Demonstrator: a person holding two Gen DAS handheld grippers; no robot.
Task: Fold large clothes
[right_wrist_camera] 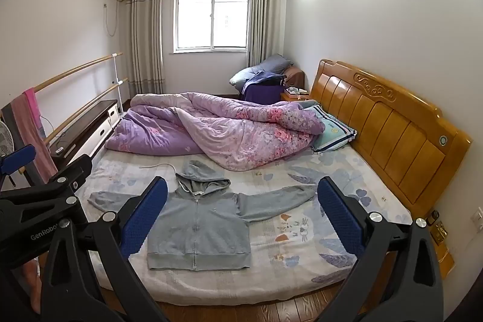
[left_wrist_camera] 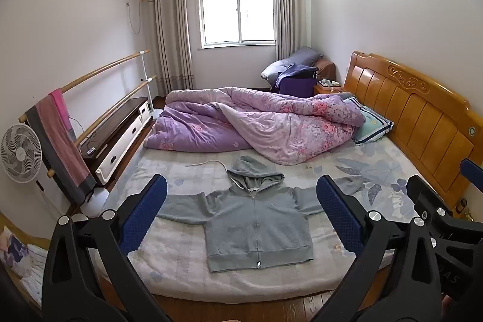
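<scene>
Folding has not yet begun, by the look of it: the grey hoodie lies flat and face up on the near part of the bed, zipped, with both sleeves spread out to the sides and the hood pointing toward the far end. No part of it is turned over, so the step in hand seems to be the approach before the first fold.

The left gripper is held above the near edge of the bed with its jaws wide apart and nothing between them. In its view the body of the hoodie sits between the two blue pads, well beyond them and not touched. The right gripper is likewise spread open and empty; in its view the hoodie lies a little left of centre, with the right sleeve stretching across toward the right pad.

The next move likely calls for lowering each gripper to a sleeve end or shoulder and pinching only the top layer of cloth, then carrying it inward over the chest.

A rumpled purple quilt is heaped on the far half of the bed, just beyond the hood, and a white cord lies near the hood on the left.
</scene>
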